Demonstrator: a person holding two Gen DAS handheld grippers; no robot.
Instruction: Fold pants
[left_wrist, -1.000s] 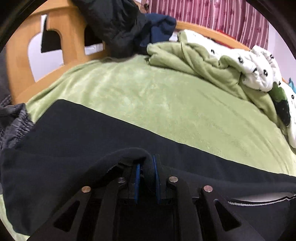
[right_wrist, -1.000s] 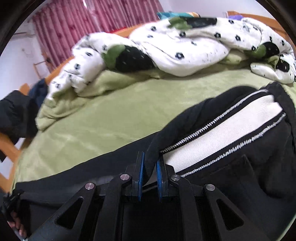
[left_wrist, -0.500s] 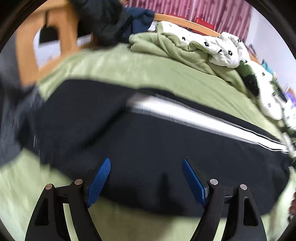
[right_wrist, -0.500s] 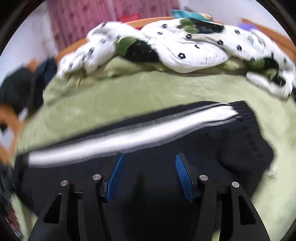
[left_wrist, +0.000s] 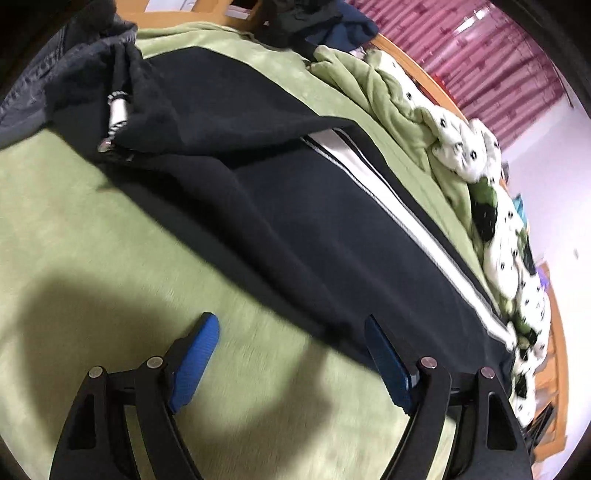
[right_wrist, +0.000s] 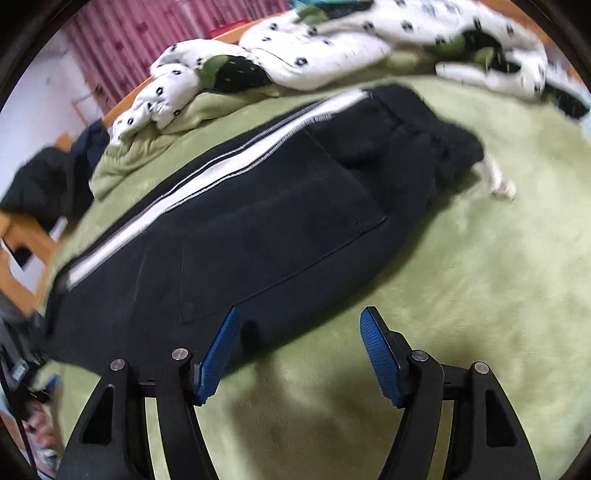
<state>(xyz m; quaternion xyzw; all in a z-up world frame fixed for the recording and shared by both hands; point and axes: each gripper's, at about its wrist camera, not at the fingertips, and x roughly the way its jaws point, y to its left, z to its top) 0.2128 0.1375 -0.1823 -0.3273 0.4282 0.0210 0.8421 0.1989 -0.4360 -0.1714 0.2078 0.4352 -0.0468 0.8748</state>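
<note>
Pants (left_wrist: 295, 206) lay lengthwise on the bed (left_wrist: 110, 240), just ahead of both my grippers.
Left gripper (left_wrist: 291, 358) and right gripper (right_wrist: 299, 354) were opening, empty; the right sat nearer the waistband (right_wrist: 417, 122).

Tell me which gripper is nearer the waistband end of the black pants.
Right. The right gripper is open beside the pants' pocket, with the waistband just ahead. The left gripper is open by the leg, with the waistband far off at that view's edge.
</note>
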